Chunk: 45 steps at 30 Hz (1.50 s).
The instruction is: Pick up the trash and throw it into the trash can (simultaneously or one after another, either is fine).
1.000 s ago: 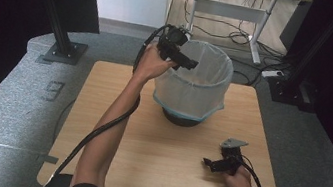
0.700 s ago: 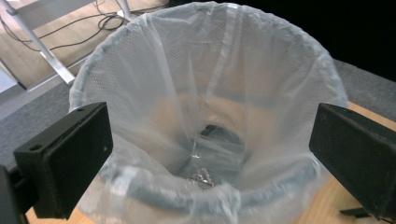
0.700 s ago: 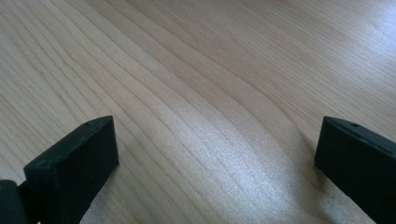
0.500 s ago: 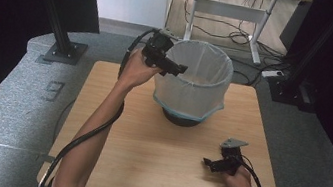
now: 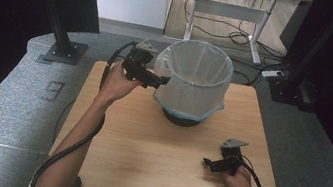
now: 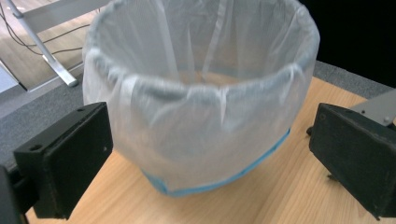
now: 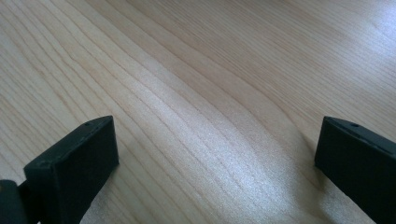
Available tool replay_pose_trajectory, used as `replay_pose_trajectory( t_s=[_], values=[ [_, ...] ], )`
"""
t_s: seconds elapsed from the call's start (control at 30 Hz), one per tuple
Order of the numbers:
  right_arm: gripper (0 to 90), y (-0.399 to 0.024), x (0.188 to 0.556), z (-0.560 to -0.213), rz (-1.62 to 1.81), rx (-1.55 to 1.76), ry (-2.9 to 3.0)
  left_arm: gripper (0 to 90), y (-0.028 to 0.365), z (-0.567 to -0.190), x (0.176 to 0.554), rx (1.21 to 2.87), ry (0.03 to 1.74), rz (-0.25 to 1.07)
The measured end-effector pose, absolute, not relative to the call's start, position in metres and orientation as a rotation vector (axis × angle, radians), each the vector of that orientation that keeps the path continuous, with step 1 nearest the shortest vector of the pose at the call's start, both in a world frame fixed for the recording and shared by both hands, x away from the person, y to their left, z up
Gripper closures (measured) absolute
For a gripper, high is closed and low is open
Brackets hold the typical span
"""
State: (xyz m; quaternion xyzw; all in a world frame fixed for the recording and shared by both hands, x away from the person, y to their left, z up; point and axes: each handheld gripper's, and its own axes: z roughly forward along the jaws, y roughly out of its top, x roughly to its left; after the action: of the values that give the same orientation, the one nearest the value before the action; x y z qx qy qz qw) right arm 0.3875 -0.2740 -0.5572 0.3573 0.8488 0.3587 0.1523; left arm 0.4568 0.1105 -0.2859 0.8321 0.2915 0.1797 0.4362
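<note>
A dark bin lined with a translucent white bag (image 5: 194,80) stands at the back middle of the wooden table (image 5: 146,146); the bag's blue hem hangs around its base. In the left gripper view the bag (image 6: 201,93) sits a short way ahead of the two wide-apart jaws. My left gripper (image 5: 159,80) is held in the air just left of the bin, open, with nothing in it. My right gripper (image 5: 208,163) rests low at the table's front right, open over bare wood (image 7: 210,93).
A black stand base (image 5: 62,51) sits on the grey floor left of the table, and another (image 5: 286,90) at the right. A white desk frame with cables (image 5: 228,12) stands behind the bin. Cables trail from both grippers off the table's front.
My left gripper has drawn back leftwards and down, from over the bin's left rim to beside its left wall. The right gripper has stayed put.
</note>
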Motion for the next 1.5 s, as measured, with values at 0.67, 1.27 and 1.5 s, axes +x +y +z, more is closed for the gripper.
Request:
replay_pose_trajectory(
  t_s=[0.67, 1.27, 1.5],
  values=[
    [0.0, -0.274, 0.387, -0.557, 1.029, 1.027, 2.435, 0.0, 0.161, -0.349, 0.422, 2.026, 0.781, 0.419],
    [0.0, -0.274, 0.387, -0.557, 1.032, 1.028, 2.432, 0.0, 0.171, -0.428, 0.395, 2.03, 0.808, 0.401],
    [0.0, -0.274, 0.387, -0.557, 1.032, 1.028, 2.432, 0.0, 0.176, -0.469, 0.385, 2.028, 0.837, 0.382]
  ],
)
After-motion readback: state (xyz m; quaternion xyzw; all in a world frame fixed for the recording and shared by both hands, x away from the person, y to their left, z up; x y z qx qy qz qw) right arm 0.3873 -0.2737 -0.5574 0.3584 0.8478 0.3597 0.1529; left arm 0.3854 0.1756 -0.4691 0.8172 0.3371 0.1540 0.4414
